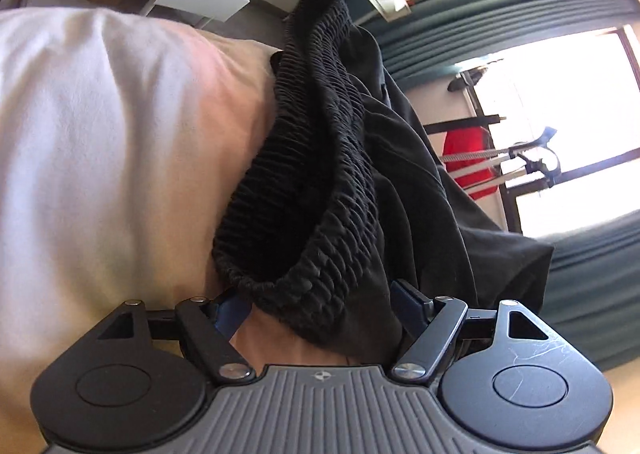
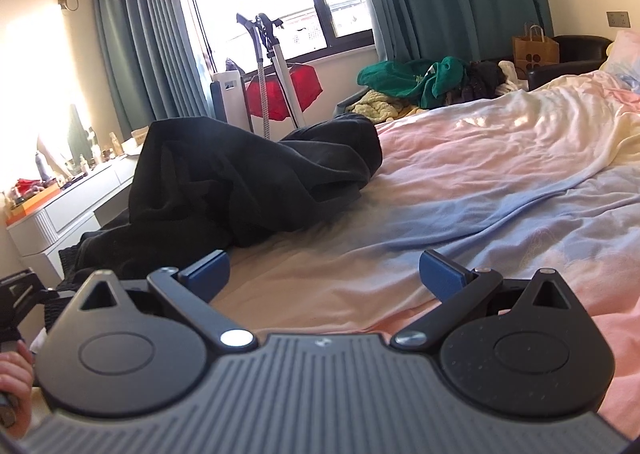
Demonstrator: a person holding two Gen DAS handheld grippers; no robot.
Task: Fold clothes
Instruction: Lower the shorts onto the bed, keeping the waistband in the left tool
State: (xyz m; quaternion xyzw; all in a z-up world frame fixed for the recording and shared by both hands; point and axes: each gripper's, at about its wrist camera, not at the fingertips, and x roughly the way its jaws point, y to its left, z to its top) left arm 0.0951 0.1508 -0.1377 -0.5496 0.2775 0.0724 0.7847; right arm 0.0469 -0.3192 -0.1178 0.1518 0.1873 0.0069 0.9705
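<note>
While black garment (image 1: 320, 174) hides left tool (image 1: 320, 302) fingertips, grip unclear.

Black garment (image 1: 320, 182) hides left gripper (image 1: 324, 306) fingertips; grip unclear

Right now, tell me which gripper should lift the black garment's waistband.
Left. The left gripper already has the ribbed waistband between its fingers, though not clamped. The right gripper is open over bare bedsheet, apart from the garment.
</note>
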